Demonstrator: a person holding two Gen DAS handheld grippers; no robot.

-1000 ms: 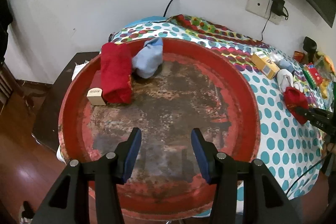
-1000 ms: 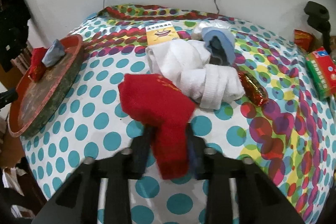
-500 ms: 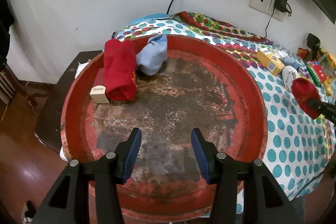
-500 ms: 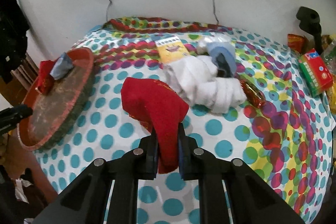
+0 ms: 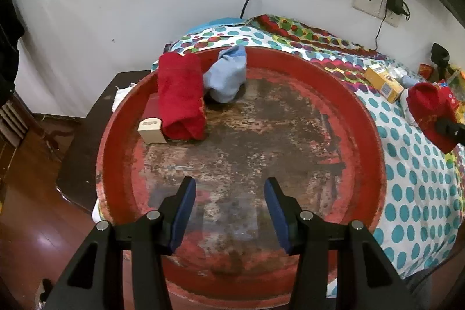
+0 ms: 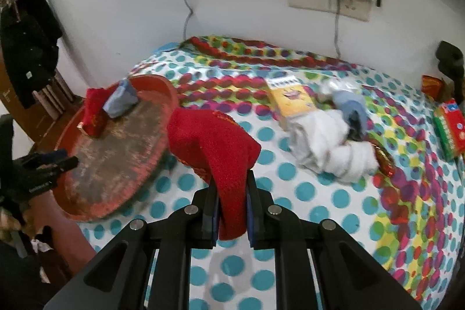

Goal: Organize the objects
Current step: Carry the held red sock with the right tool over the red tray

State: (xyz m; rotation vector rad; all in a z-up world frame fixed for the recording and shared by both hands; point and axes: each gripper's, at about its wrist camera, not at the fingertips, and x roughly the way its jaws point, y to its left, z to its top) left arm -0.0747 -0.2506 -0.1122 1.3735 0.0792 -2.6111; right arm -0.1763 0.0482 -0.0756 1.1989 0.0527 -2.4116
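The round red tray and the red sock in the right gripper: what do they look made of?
The round red tray looks like painted metal, probably enamel or lacquer: the red coat is worn off the floor in mottled brown, rust-like patches. The red sock looks like a soft, fuzzy knit: it droops and folds where the right gripper pinches it.

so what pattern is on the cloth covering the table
White tablecloth with teal polka dots, turning multicoloured toward the wall and right side; clearest in the right wrist view.

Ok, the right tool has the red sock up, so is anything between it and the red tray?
Nothing visible. Between the red sock in the right tool and the red tray lies only bare dotted cloth. The left tool hovers open over the tray's near part; the middle is bare.
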